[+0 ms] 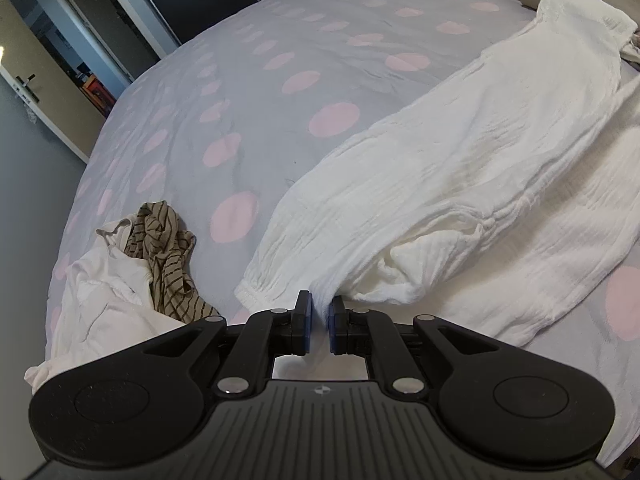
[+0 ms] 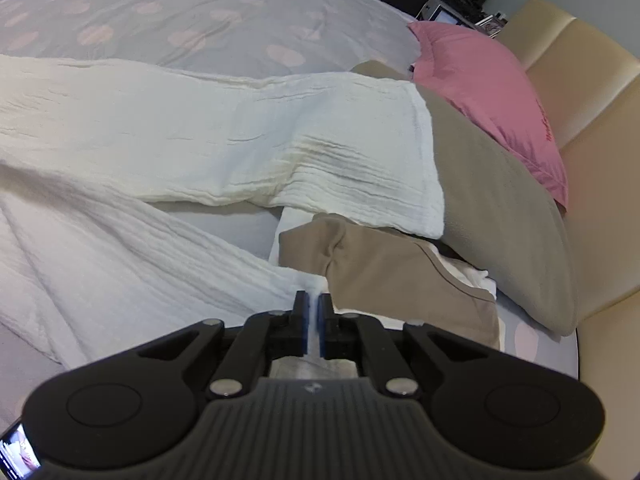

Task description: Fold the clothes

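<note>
Grey bedding with pale pink dots covers a wide bed and fills most of both wrist views. White crinkled cotton trousers lie stretched across it, the largest thing on the bed. Seen from the left gripper, the trousers' long axis runs away from the fingers, up and to the right, with one elastic cuff just left of the fingertips. Seen from the right gripper, the same trousers spread ahead and to the left of the fingers, one leg crossing above the other.

Beyond the right fingers, to the right, sit a taupe pillow and a pink pillow; a taupe garment lies just right of the fingertips. Left of the left fingers rests a small heap: a white garment and a striped brown one.

Both grippers pinch white cloth. The left jaws stand nearly closed on a fold of trouser fabric; the right jaws clamp a thin edge of it. Each hand holds one end region, so neither is clearly nearer. Likely the cloth between them is being carried or drawn taut for a fold across that long axis.
</note>
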`<state>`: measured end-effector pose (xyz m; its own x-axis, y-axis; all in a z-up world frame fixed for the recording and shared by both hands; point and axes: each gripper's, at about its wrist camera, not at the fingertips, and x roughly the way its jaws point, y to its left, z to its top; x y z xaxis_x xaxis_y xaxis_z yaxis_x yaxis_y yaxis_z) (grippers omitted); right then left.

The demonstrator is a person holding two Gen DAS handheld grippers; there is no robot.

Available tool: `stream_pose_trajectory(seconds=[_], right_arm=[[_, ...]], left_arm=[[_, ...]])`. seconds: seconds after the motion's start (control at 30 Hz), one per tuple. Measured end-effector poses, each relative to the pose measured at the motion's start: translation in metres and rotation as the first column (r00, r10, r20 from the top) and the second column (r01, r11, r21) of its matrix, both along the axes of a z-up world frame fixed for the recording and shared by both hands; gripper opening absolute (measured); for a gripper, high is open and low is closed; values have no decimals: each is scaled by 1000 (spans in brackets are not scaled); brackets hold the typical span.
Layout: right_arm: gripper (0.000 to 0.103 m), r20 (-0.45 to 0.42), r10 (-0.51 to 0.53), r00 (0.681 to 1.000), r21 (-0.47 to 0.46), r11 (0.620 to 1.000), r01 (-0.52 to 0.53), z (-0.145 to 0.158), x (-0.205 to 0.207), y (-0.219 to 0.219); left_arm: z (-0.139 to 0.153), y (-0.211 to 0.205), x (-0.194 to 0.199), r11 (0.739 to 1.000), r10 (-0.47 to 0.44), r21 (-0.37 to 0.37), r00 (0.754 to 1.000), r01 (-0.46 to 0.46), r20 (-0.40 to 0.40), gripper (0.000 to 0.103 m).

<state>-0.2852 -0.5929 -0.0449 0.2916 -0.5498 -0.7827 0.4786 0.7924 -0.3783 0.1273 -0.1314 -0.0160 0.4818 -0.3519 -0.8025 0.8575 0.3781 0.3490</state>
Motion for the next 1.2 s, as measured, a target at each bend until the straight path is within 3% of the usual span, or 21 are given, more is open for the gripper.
stream_pose_trajectory(seconds=[0.37,0.63,0.97,1.2], right_arm=[[3,140,-96,986,-214,969,124,52,16,6],[3,167,-106,980,-379,911,164,72,82,-11],[3,115,-114,987,-417,896,152,50,195,-71],[3,24,-123,992,-422,898,122,8,249,-99]], left_arm=[[22,3,4,997,42,-57,999,-42,-7,6],[24,-18,36,996,75,-38,997,-76,-29,6],[-1,-61,99,989,147,13,986,-147,-75,6],[-22,-74,126,979,203,20,971,-202,-125,6]])
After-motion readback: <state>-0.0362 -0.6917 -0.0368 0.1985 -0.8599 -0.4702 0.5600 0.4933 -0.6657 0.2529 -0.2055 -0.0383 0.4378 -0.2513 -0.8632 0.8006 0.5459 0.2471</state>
